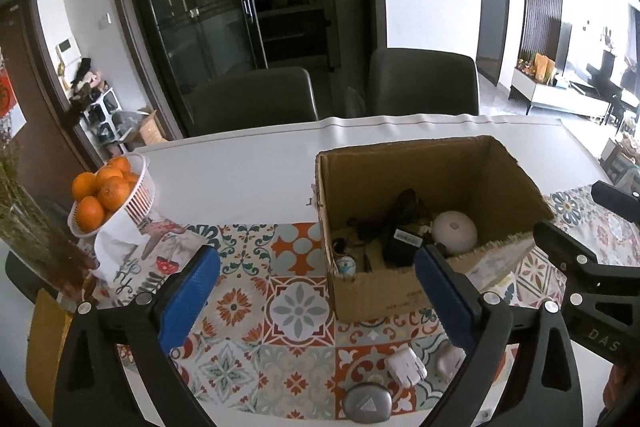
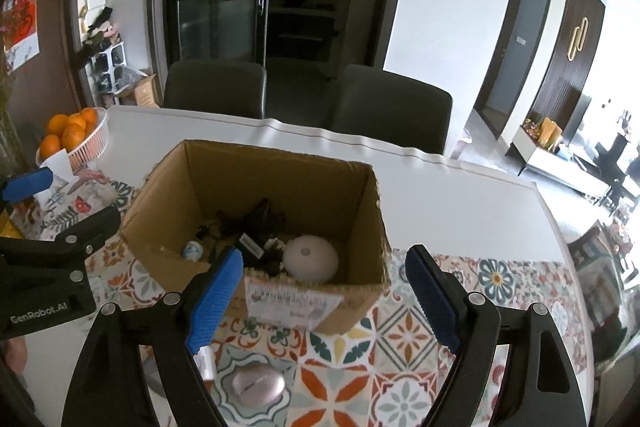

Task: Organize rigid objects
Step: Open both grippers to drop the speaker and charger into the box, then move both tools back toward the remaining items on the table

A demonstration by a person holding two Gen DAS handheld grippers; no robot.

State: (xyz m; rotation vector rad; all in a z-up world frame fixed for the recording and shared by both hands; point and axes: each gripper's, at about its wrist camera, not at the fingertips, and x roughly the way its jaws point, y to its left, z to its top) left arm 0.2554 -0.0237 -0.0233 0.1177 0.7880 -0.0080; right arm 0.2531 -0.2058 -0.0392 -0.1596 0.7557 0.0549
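Nearest on the patterned surface [image 1: 296, 311], a grey oval case [image 1: 367, 405] and a white plug [image 1: 406, 367] lie loose just before the left tongs [image 1: 316, 291] and right tongs [image 2: 324, 297], both spread wide with nothing between them. Beyond stands an open cardboard box [image 2: 360, 211], long axis running across, holding a white dome [image 2: 311, 259], black adapter [image 2: 251, 247] and cables. Bare white surface stretches behind it to the far edge; a basket of oranges [image 1: 136, 195] sits near the left edge.

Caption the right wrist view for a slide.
Open right gripper above a cardboard box holding a white dome and black cables.
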